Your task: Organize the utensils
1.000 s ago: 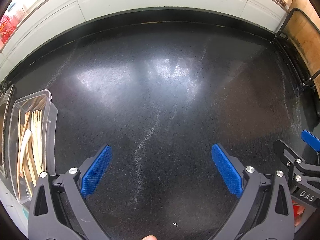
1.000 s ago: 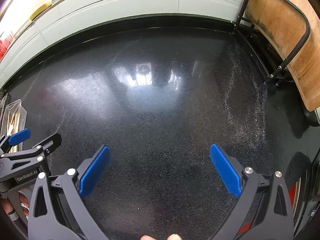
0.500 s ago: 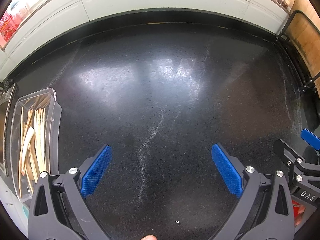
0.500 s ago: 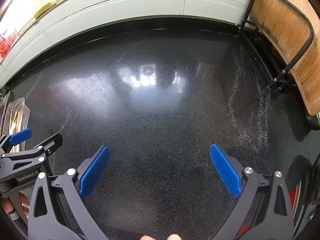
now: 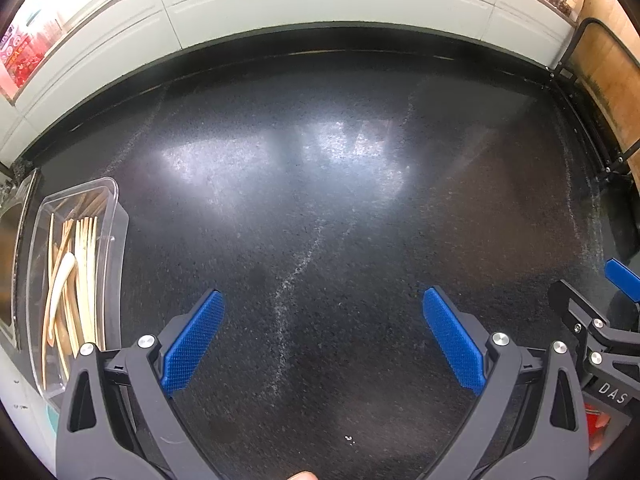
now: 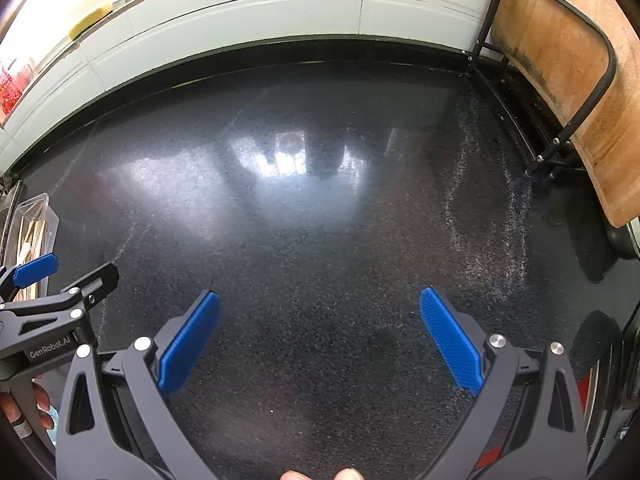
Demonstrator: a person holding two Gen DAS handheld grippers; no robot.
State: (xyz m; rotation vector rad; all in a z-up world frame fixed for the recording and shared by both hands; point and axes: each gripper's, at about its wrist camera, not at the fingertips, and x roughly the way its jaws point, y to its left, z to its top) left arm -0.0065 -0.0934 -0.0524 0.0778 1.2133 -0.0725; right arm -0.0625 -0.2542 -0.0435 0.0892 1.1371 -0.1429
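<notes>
A clear plastic box (image 5: 116, 216) stands at the left edge of the black speckled counter (image 5: 320, 184). Inside it lie several wooden forks (image 5: 86, 248) and a pale spoon-like utensil (image 5: 62, 276). My left gripper (image 5: 322, 322) hovers open over bare counter, to the right of the box, with nothing between its blue pads. The right gripper (image 6: 320, 322) is open too and holds nothing. In the right wrist view the same box (image 6: 46, 216) shows at far left, partly behind the left gripper (image 6: 60, 284). The right gripper's tip (image 5: 588, 300) shows at the left wrist view's right edge.
A white tiled wall (image 5: 320, 4) runs behind the counter. At the right a wooden board (image 6: 560, 80) leans in a black wire rack (image 6: 576, 120). A hand (image 6: 24, 408) holds the left gripper's handle. A sink edge (image 5: 12, 240) lies left of the box.
Both views have shifted slightly: the utensil box and the counter have slid a little rightward and down in the frames. Both grippers stay open and apart.
</notes>
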